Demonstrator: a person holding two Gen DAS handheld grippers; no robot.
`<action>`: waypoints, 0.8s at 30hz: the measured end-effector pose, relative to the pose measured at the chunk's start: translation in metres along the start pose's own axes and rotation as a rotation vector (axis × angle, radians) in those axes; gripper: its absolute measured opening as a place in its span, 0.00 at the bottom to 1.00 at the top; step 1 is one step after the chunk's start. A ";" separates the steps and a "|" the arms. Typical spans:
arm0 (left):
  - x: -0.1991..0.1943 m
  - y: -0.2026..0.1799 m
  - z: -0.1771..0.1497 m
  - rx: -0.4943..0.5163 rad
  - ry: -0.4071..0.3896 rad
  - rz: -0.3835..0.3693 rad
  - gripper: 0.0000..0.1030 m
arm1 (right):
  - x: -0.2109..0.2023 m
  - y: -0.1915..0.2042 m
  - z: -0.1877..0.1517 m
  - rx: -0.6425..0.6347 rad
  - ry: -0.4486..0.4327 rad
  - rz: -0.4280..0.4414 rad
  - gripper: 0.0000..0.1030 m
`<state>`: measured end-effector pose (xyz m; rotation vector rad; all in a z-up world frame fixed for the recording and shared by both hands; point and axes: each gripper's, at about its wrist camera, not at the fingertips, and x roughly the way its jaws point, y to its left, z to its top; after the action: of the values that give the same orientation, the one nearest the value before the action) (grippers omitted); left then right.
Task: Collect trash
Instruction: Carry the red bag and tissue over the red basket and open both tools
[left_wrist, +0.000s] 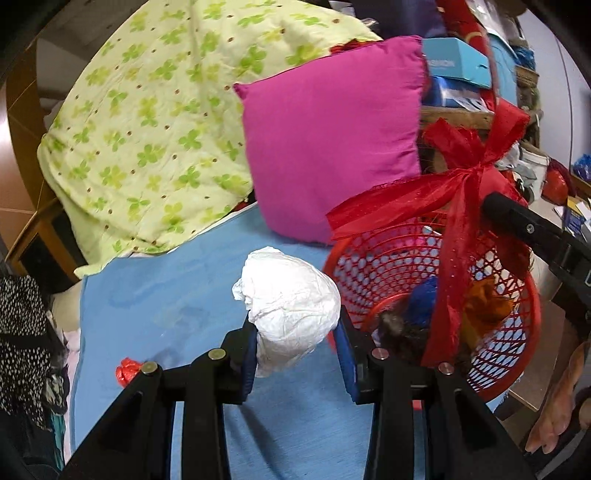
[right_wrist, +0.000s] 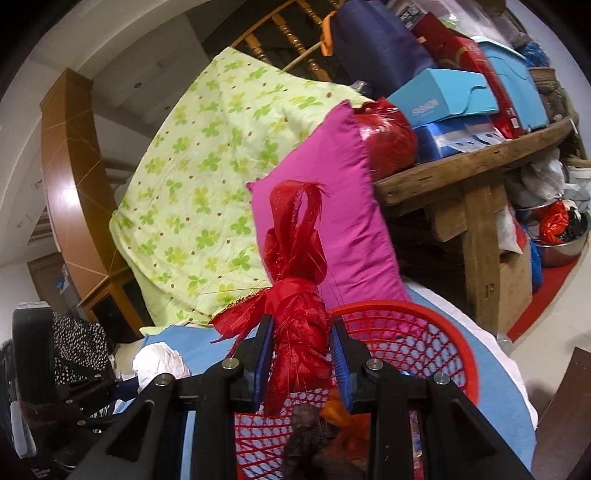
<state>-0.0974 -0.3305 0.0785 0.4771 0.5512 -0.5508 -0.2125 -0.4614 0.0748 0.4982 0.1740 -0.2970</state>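
While several scraps already lay in the red basket (left_wrist: 498, 373), we held a white paper wad (left_wrist: 291, 310) clamped in the left gripper (left_wrist: 295, 354) beside it and a red ribbon (right_wrist: 299, 325) clamped in the right gripper (right_wrist: 303, 354) over it; a red scrap (left_wrist: 127, 371) remained on the bed (left_wrist: 166, 295).

A green clover-print quilt (right_wrist: 192, 192) is lying heaped at the far left, with a magenta cushion (right_wrist: 332, 221) leaning beside it on a blue sheet (left_wrist: 177, 295). At the right, a rough wooden table (right_wrist: 472, 155) is carrying blue boxes (right_wrist: 443, 99). Pale floor tiles (right_wrist: 546, 317) are showing near right, and wooden balusters (right_wrist: 288, 33) are standing far behind.
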 end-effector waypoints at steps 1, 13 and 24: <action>0.000 -0.004 0.001 0.006 -0.001 -0.002 0.39 | -0.001 -0.005 0.001 0.007 -0.001 -0.006 0.31; 0.008 -0.036 0.008 0.046 0.007 -0.036 0.40 | -0.008 -0.041 0.004 0.042 0.004 -0.066 0.31; 0.018 -0.055 0.006 0.046 0.022 -0.100 0.42 | -0.007 -0.058 0.004 0.031 0.026 -0.103 0.31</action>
<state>-0.1152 -0.3815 0.0577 0.5015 0.5865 -0.6555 -0.2369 -0.5100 0.0539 0.5249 0.2212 -0.3939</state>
